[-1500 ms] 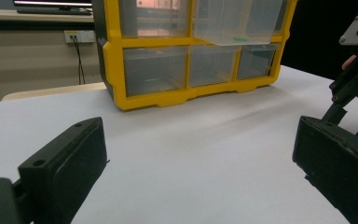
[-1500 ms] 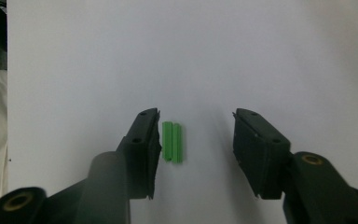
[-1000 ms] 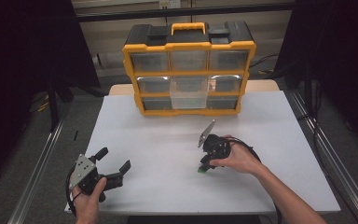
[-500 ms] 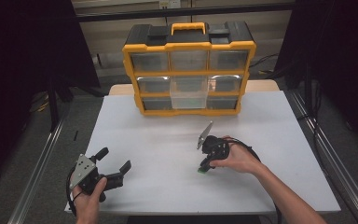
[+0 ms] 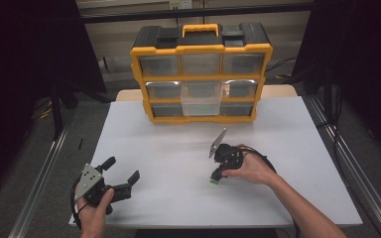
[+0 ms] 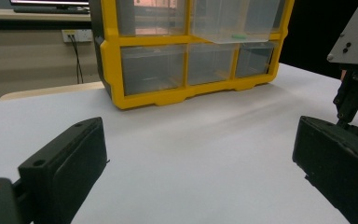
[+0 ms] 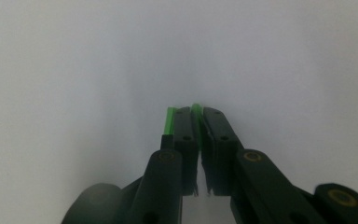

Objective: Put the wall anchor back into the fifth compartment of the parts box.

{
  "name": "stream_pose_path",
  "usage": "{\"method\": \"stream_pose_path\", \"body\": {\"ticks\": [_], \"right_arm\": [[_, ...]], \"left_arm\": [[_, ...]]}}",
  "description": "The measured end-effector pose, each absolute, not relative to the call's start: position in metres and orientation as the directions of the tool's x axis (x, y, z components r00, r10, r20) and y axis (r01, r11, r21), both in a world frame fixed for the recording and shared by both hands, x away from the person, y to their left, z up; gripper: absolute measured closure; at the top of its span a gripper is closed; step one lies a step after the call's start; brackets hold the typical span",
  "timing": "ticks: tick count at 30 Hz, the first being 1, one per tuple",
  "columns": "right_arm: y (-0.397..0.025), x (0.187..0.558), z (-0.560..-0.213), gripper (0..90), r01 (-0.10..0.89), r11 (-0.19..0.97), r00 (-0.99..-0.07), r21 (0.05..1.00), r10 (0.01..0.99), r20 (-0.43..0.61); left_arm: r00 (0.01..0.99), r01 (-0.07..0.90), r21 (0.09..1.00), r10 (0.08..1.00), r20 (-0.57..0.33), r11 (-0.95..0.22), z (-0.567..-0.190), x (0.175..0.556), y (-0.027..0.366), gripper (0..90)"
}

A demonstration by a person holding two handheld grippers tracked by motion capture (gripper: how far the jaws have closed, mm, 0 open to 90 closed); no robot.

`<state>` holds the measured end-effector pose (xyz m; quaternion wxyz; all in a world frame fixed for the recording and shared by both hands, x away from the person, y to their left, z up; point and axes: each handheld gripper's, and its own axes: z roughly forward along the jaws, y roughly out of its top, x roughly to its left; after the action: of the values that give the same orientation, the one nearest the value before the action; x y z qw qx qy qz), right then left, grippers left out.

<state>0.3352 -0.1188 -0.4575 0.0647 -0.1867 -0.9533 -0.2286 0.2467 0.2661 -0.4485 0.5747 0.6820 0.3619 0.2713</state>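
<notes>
Right gripper view: right gripper (image 7: 196, 112) clamps a green part (image 7: 196, 110) against the table (image 7: 284, 70); left gripper (image 6: 200, 154) stands released.

Left gripper (image 5: 121, 171): matte black body, two blocky rectangular black jaws each with a small round hole near the tip; grey three-cornered metal plate (image 5: 86, 179) with dark screws on top; black cable looped at the rear.

Right gripper (image 7: 196, 112): black body, slim black jaws with recessed screw holes, brass-ringed pivot pins on the linkage arms; grey three-cornered plate (image 5: 218, 141); black cable (image 5: 258, 157). Forearms bare, no sleeves.
</notes>
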Motion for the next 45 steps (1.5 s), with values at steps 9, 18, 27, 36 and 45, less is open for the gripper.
{"method": "stream_pose_path", "body": {"ticks": [9, 18, 27, 36, 45], "right_arm": [[-0.128, 0.335, -0.447, 84.5, 0.38, 0.778, -0.925, 0.5, 0.321, 0.204], [-0.136, 0.335, -0.437, 84.6, 0.379, 0.699, -0.923, 0.606, 0.33, 0.198], [-0.147, 0.333, -0.42, 84.6, 0.37, 0.614, -0.922, 0.697, 0.333, 0.196], [-0.163, 0.331, -0.396, 84.7, 0.345, 0.54, -0.925, 0.768, 0.335, 0.179], [-0.171, 0.331, -0.379, 84.7, 0.319, 0.506, -0.928, 0.802, 0.339, 0.155]], "left_arm": [[0.599, 0.182, 0.98, 0.799, -0.05, -0.075, -0.448, 0.246, 0.266, 3.0], [0.605, 0.18, 0.981, 0.794, -0.053, -0.072, -0.448, 0.246, 0.266, 3.0], [0.59, 0.178, 0.982, 0.805, -0.057, -0.061, -0.448, 0.246, 0.267, 3.0], [0.602, 0.178, 0.981, 0.797, -0.05, -0.073, -0.448, 0.246, 0.267, 3.0], [0.587, 0.183, 0.981, 0.808, -0.05, -0.072, -0.449, 0.247, 0.266, 3.0]]}}
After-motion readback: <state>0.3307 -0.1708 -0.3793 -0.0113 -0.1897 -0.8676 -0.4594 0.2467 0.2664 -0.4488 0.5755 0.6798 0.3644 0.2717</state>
